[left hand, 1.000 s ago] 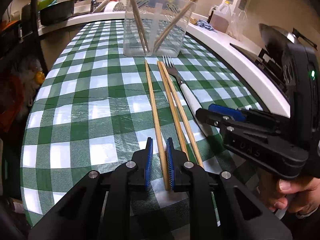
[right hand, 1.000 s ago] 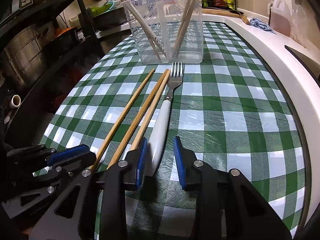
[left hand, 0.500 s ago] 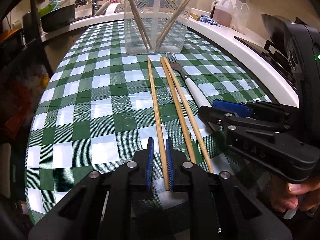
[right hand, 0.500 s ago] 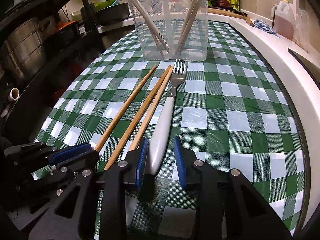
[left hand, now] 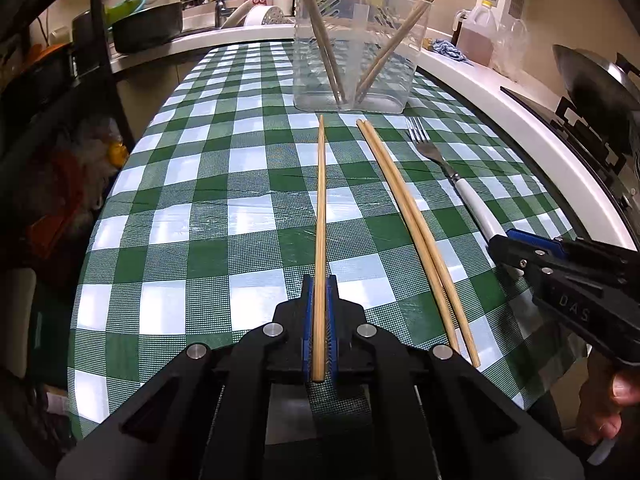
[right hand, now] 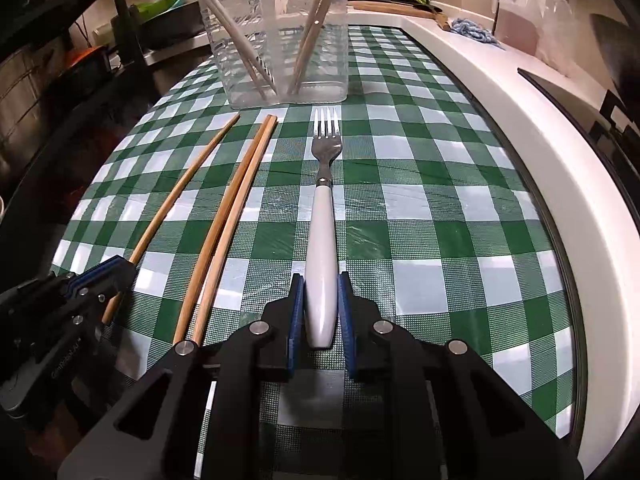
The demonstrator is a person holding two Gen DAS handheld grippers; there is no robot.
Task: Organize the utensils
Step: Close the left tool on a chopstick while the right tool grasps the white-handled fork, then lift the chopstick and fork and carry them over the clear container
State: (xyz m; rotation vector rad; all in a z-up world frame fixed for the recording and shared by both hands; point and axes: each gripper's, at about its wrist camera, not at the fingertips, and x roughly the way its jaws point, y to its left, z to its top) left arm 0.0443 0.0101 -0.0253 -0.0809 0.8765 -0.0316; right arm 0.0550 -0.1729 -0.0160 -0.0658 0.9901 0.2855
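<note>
Whereas half a second earlier both sets of jaws had stood a little apart around their targets, the left gripper [left hand: 319,316] had by this moment closed on the single chopstick [left hand: 320,216], and the right gripper [right hand: 320,312] had narrowed until its blue pads [right hand: 296,312] sat against the white handle of the fork [right hand: 322,248]. That chopstick had also swung away from the pair of chopsticks [left hand: 404,216], and the fork had parted from the pair on the other side, leaving the pair alone between them on the checked tablecloth [left hand: 200,240]. Whether either utensil was lifted clear of the cloth could not be told. In the left view the fork's handle end was hidden behind the right gripper; in the right view the near end of the single chopstick was hidden behind the left gripper [right hand: 100,276]. Toward the table's far edge stood the clear plastic container [left hand: 356,44], holding more chopsticks that leaned against its walls; one pale utensil inside it was hard to identify.
</note>
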